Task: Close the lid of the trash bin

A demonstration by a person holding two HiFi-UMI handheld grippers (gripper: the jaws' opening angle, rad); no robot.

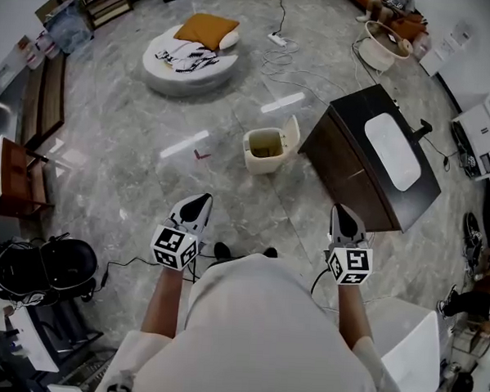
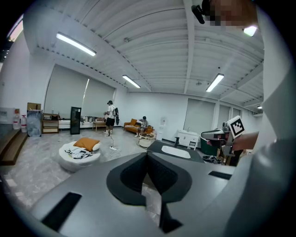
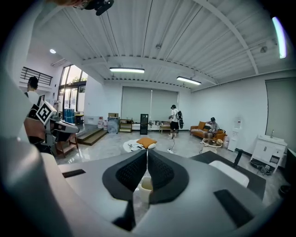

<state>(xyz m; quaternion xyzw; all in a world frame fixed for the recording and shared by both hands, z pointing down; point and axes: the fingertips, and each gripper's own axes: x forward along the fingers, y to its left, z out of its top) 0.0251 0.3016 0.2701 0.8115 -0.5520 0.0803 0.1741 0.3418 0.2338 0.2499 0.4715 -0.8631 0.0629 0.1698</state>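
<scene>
The left gripper [image 1: 197, 205] and right gripper [image 1: 345, 217] are held empty, jaws pressed together, well short of the cream trash bin [image 1: 268, 150] at 12 o'clock, which could be toppled if its raised lid [image 1: 292, 133] is struck hard.

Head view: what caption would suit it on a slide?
Person with left gripper and right gripper, both shut, faces an open-lidded trash bin beside a dark cabinet.

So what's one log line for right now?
trash bin: lid open | left gripper: shut, empty | right gripper: shut, empty | both short of bin
</scene>
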